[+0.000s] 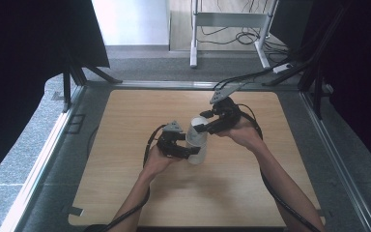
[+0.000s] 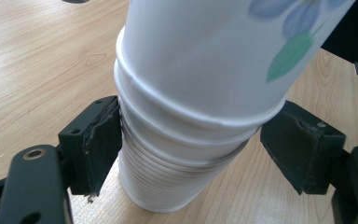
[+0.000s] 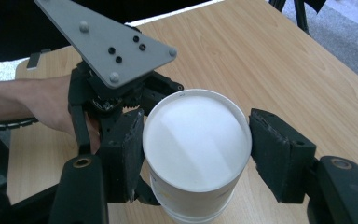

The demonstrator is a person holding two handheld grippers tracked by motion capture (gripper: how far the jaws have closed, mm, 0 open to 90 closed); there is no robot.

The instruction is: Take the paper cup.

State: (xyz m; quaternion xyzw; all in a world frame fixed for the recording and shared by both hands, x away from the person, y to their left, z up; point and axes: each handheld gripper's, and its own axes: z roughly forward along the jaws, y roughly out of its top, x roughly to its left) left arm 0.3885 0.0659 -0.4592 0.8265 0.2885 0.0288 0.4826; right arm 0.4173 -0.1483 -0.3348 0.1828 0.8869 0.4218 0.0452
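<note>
While the lower cups must stay down, the top one must come off straight, so we should hold the pile firm and draw the upper cup along its own axis, with no twisting to the side, otherwise two cups may come together. A pull that is too fast could tip the pile.

Nearest to us, our left forearm comes in low and the left hand lies close to the table. The left gripper lies almost level, and its jaws are clamped on the ribbed rims of the stack of paper cups. The stack stands upside down near the middle of the table.

A little farther, the top cup, its white bottom facing up, sits tilted on the stack. The right gripper has both pads pressed on its wall, just under the bottom. Behind it the right hand is raised higher than the left one, and the wrist is bent so that the gripper points down and toward the other hand.
</note>
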